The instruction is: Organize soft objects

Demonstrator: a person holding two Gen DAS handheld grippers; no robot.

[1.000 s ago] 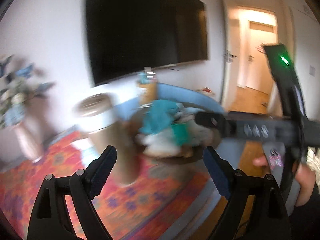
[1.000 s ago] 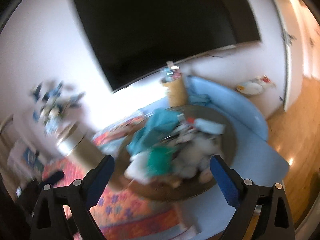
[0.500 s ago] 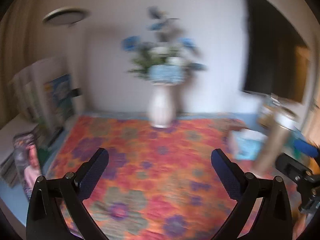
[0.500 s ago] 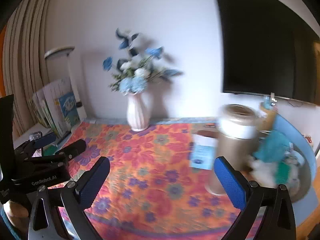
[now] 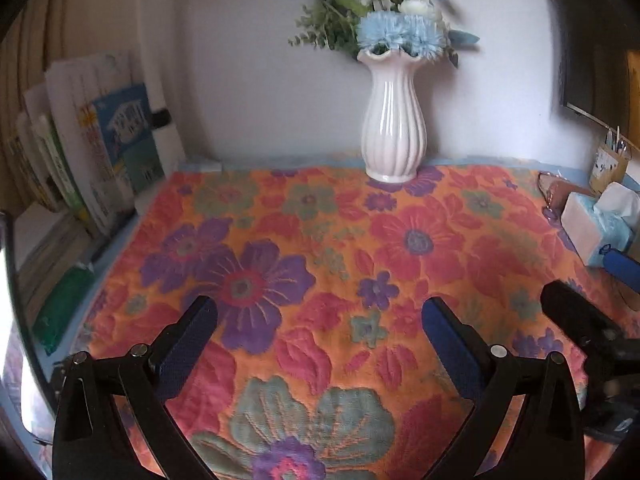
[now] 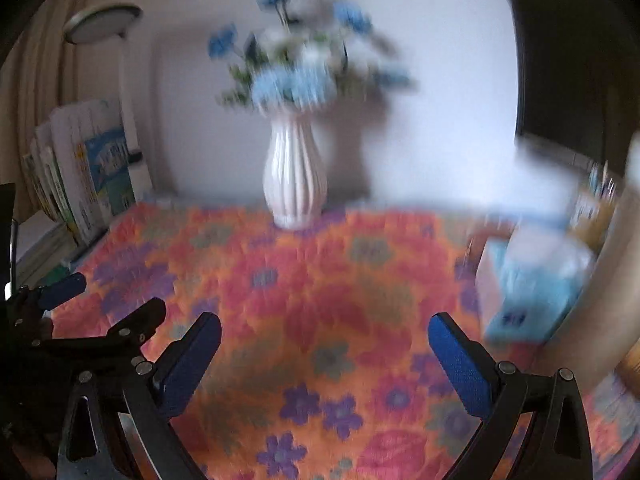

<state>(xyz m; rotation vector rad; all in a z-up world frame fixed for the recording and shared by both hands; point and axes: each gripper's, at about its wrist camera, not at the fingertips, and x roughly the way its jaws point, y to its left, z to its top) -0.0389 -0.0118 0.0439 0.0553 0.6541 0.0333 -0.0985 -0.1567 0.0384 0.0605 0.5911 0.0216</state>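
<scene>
My left gripper (image 5: 320, 312) is open and empty above a bright floral cloth (image 5: 320, 240) on the table. My right gripper (image 6: 324, 328) is open and empty too, over the same cloth (image 6: 320, 300). Its fingers (image 5: 580, 320) show at the right edge of the left wrist view, and the left gripper's fingers (image 6: 132, 324) show at the left of the right wrist view. No pile of soft objects is in view now. The right wrist view is blurred.
A white ribbed vase of blue and white flowers (image 5: 394, 128) (image 6: 294, 176) stands at the back by the wall. A tissue box (image 5: 596, 224) (image 6: 528, 292) sits at the right. Books and magazines (image 5: 92, 144) lean at the left. A tan cylinder (image 6: 604, 280) rises at far right.
Both grippers have swung left, away from the tray of soft things by the TV, and now face the floral cloth and vase. Both stayed open.
</scene>
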